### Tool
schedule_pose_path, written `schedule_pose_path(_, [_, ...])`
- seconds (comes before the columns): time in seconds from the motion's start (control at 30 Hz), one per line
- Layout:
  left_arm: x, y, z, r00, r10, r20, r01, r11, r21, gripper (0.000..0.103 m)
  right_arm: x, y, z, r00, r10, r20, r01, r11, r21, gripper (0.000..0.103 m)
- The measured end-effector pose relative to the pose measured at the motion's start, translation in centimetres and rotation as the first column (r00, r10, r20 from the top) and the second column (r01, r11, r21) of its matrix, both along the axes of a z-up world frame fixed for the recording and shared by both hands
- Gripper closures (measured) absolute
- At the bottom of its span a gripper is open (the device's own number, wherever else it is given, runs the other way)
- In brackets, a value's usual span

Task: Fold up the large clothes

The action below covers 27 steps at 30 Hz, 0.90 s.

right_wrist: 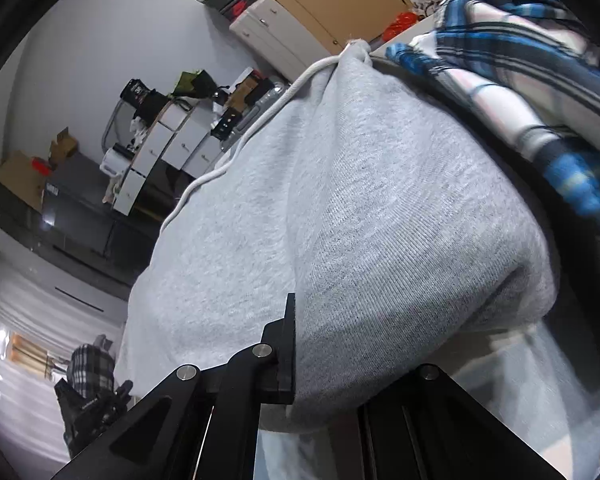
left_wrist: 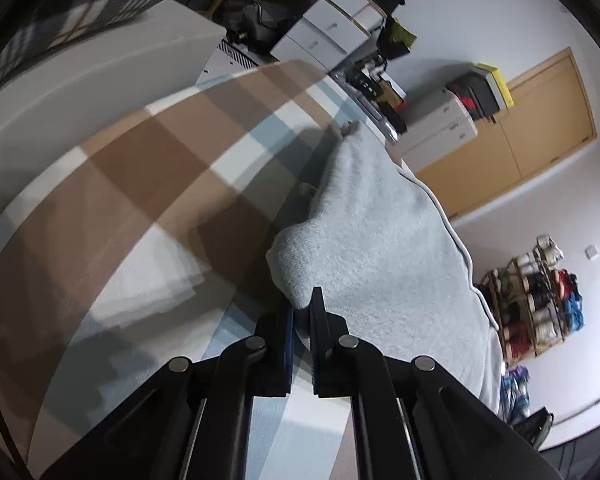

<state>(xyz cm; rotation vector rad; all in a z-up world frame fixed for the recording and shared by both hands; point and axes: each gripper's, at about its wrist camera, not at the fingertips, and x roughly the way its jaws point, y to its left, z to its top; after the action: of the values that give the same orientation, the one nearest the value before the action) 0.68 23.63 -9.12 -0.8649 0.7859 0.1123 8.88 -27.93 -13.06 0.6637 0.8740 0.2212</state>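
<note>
No brand, label or writing legible anywhere; only small blurred marks on distant boxes. One large garment: a light grey fleece sweatshirt (left_wrist: 380,232), heathered knit, soft and thick, with a white drawstring cord (right_wrist: 236,144) running along its edge. Spread over a checked bedcover (left_wrist: 148,184) in brown, white and pale blue, lifted into a ridge between the two tools. Left gripper (left_wrist: 302,312) pressed together on a bunched corner of the grey fabric, cloth pinched between the black fingers (left_wrist: 319,312). Right gripper (right_wrist: 300,344) likewise clamped on a thick fold of the same garment, one finger (right_wrist: 288,344) visible, the other buried under the draped cloth. One blue, white and black plaid garment (right_wrist: 520,80) just beside the sweatshirt. Two white drawer units (left_wrist: 440,124) by the wall, one wooden rack (left_wrist: 536,300) of coloured items, one tan door (left_wrist: 540,128).
</note>
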Motion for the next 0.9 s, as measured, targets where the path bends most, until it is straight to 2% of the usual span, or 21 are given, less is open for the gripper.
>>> schedule_pose_path(0.07, [0.3,-0.4,0.3,0.999,-0.035,0.0,0.035,0.999,0.001,0.101,-0.3,-0.5,-0.3,1.0,-0.016,-0.011,0.016,1.0,0.023,0.098])
schedule_pose_path(0.17, [1.2,-0.1,-0.2,0.999,-0.041,-0.004,0.04,0.997,-0.061,0.101,-0.2,-0.5,-0.4,0.999,-0.029,-0.015,0.029,0.999,0.037,0.097])
schedule_pose_path(0.23, [2.0,0.4,-1.0,0.999,-0.04,-0.019,0.037,0.991,-0.129,0.085,-0.1,-0.1,-0.2,0.999,-0.033,-0.004,0.033,0.999,0.005,0.097])
schedule_pose_path(0.27, [2.7,0.8,-1.8,0.999,-0.043,-0.029,0.037,0.983,-0.182,0.062,0.0,0.1,-0.2,0.999,-0.032,-0.001,0.032,0.999,-0.007,0.097])
schedule_pose_path(0.3, [3.0,1.0,-2.4,0.999,-0.033,-0.031,0.025,0.976,-0.217,0.045,0.1,0.3,-0.2,1.0,-0.03,-0.001,0.03,0.999,-0.013,0.097])
schedule_pose_path(0.33, [3.2,1.2,-2.8,1.0,-0.025,-0.006,0.023,0.968,-0.248,0.043,0.1,0.3,-0.2,1.0,-0.028,0.0,0.028,1.0,-0.014,0.097])
schedule_pose_path(0.43, [4.4,0.8,-2.3,0.999,-0.045,-0.002,0.043,0.978,-0.203,0.036,0.3,0.0,-0.5,1.0,-0.031,-0.004,0.031,0.999,0.012,0.097])
schedule_pose_path(0.5, [5.4,0.3,-2.0,0.997,-0.07,0.016,0.072,0.982,-0.177,0.025,0.2,-0.1,-0.7,0.999,-0.035,-0.007,0.035,0.999,0.016,0.097])
schedule_pose_path(0.57, [7.0,-0.2,-1.8,0.997,-0.079,0.009,0.08,0.987,-0.143,0.024,0.4,0.1,-0.5,0.999,-0.033,0.0,0.033,0.999,-0.007,0.097])
schedule_pose_path(0.73, [9.8,-0.1,-1.8,0.995,-0.088,0.043,0.093,0.984,-0.152,0.026,0.2,0.6,-0.2,1.0,-0.016,0.02,0.017,0.999,-0.052,0.097])
schedule_pose_path(0.77, [9.8,-0.1,-1.8,0.996,-0.081,0.03,0.085,0.985,-0.148,0.052,0.3,0.6,-0.2,1.0,-0.012,0.023,0.014,0.999,-0.051,0.097])
schedule_pose_path(0.8, [9.8,0.1,-2.3,0.997,-0.078,0.0,0.077,0.985,-0.151,0.073,0.3,0.6,-0.2,1.0,-0.011,0.024,0.013,0.999,-0.051,0.097])
schedule_pose_path(0.87, [8.9,0.8,-3.2,0.998,-0.057,0.018,0.06,0.973,-0.222,0.076,0.4,0.6,-0.2,1.0,-0.005,0.025,0.007,0.998,-0.057,0.097])
schedule_pose_path(0.9, [8.6,0.8,-3.2,0.998,-0.055,0.014,0.057,0.974,-0.22,0.079,0.5,0.7,-0.2,1.0,-0.002,0.027,0.004,0.998,-0.063,0.097])
